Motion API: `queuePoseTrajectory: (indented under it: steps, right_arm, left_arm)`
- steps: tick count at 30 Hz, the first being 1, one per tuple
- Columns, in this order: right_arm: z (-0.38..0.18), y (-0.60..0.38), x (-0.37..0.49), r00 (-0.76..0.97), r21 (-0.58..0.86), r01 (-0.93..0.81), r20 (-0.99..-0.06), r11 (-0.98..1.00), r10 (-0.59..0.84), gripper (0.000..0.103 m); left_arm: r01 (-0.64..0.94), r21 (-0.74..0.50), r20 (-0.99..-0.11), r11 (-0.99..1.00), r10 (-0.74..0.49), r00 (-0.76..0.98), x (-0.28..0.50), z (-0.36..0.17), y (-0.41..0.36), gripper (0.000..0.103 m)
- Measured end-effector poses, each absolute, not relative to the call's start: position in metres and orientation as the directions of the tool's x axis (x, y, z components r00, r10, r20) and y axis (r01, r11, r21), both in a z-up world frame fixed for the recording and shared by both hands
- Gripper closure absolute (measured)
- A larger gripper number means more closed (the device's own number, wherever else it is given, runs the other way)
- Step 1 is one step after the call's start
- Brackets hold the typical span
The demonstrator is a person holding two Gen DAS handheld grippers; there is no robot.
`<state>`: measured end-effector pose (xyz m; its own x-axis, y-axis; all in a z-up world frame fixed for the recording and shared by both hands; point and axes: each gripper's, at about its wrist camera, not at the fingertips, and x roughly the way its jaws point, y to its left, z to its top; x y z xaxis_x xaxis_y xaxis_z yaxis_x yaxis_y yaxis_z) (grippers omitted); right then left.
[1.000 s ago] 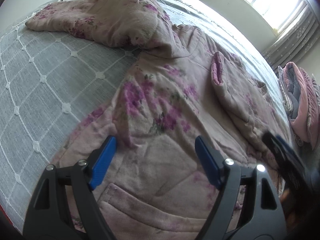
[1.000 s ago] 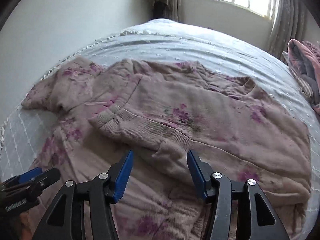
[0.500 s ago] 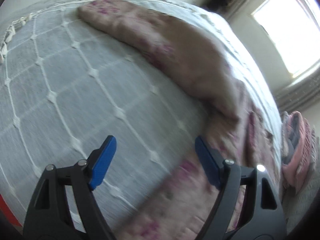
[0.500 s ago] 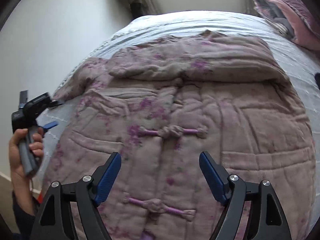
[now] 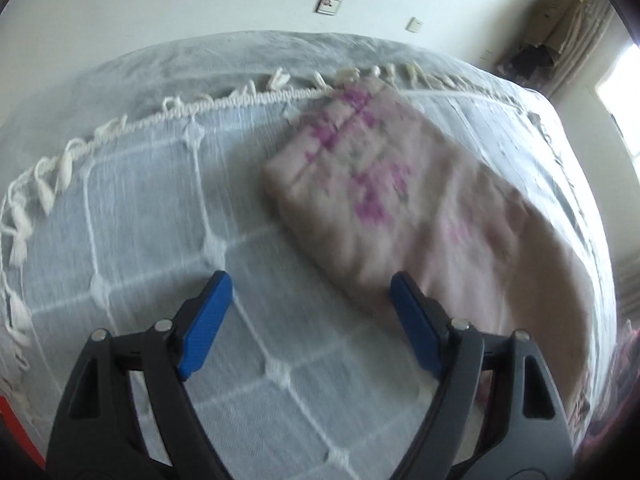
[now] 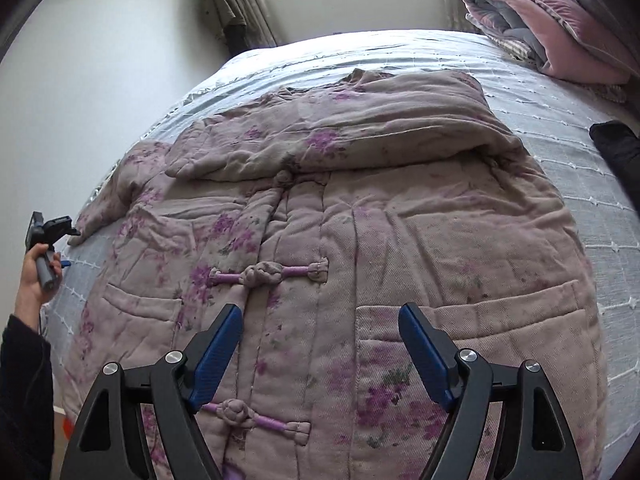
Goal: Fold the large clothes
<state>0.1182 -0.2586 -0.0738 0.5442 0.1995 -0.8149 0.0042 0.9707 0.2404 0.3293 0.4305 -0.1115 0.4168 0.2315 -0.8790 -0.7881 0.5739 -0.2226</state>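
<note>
I have the padded floral jacket point(image 6: 360, 216) spread front-up on the bed point(image 6: 560, 92), with its long axis running away from my right claw point(image 6: 320, 354) toward the window; one sleeve is already laid across the chest, while the other sleeve point(image 5: 360, 184) trails out to the side, toward the fringed edge of the bedspread. That loose sleeve is what I judge the coming move turns on: it lies ahead and slightly right of my left claw point(image 5: 308, 320), its cuff end pointing away toward the fringe point(image 5: 256, 98), its length running back toward the jacket body at lower right. My left claw is clearly the nearer one to it; its jaws stand wide with only bedspread between them and nothing held. My right claw hangs over the jacket's lower front, between the knot buttons and a patch pocket; its jaws have just been opening and now gape wide, empty, the fabric below them untouched as far as I can tell. The left view is smeared with motion blur, so I cannot make out the cuff's edge or whether the sleeve lies flat. In the right view the sleeve's far end is hidden behind the person's left hand point(image 6: 38, 276), and the hem is cut off beneath the claw.
</note>
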Motion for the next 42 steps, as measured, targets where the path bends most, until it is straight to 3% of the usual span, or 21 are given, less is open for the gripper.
queuePoseTrajectory:
  steps: [6, 7, 8, 9, 11, 13, 21, 28, 37, 42]
  right_arm:
    - [-0.071, -0.263, 0.119, 0.575, 0.129, 0.055, -0.815, 0.99, 0.074, 0.021]
    - [-0.07, -0.262, 0.118, 0.582, 0.101, 0.056, -0.812, 0.993, 0.05, 0.021]
    - [-0.068, -0.26, 0.117, 0.592, 0.07, 0.055, -0.806, 0.996, 0.024, 0.021]
    - [-0.066, -0.26, 0.116, 0.6, 0.056, 0.057, -0.8, 0.997, 0.01, 0.021]
    - [-0.064, -0.261, 0.114, 0.616, 0.034, 0.08, -0.788, 0.996, -0.023, 0.021]
    - [-0.062, -0.261, 0.113, 0.624, 0.008, 0.089, -0.78, 0.996, -0.05, 0.021]
    - [-0.06, -0.261, 0.111, 0.629, -0.07, 0.104, -0.768, 0.992, -0.12, 0.021]
    - [-0.063, -0.261, 0.113, 0.613, -0.083, 0.097, -0.78, 0.992, -0.125, 0.021]
    - [-0.061, -0.273, 0.113, 0.604, -0.08, 0.125, -0.784, 0.989, -0.14, 0.021]
    - [-0.059, -0.28, 0.111, 0.605, -0.08, 0.13, -0.783, 0.988, -0.143, 0.021]
  left_arm:
    - [-0.809, -0.127, -0.876, 0.575, 0.318, 0.363, 0.36, -0.117, 0.427, 0.021]
    - [-0.808, -0.109, -0.867, 0.579, 0.342, 0.362, 0.361, -0.116, 0.424, 0.028]
    - [-0.802, -0.112, -0.857, 0.587, 0.352, 0.377, 0.363, -0.114, 0.42, 0.044]
    - [-0.795, -0.119, -0.852, 0.595, 0.351, 0.39, 0.363, -0.113, 0.417, 0.05]
    - [-0.791, -0.097, -0.848, 0.604, 0.366, 0.383, 0.366, -0.11, 0.414, 0.076]
    - [-0.778, -0.107, -0.849, 0.619, 0.351, 0.395, 0.366, -0.105, 0.414, 0.081]
    - [-0.74, -0.242, -0.774, 0.627, 0.335, 0.538, 0.344, -0.044, 0.408, 0.085]
    - [-0.626, -0.365, -0.645, 0.689, 0.298, 0.704, 0.332, 0.033, 0.362, 0.088]
    - [-0.324, -0.384, -0.469, 0.865, 0.12, 0.875, 0.327, 0.111, 0.215, 0.093]
    - [-0.124, -0.353, -0.438, 0.928, -0.047, 0.898, 0.331, 0.119, 0.117, 0.094]
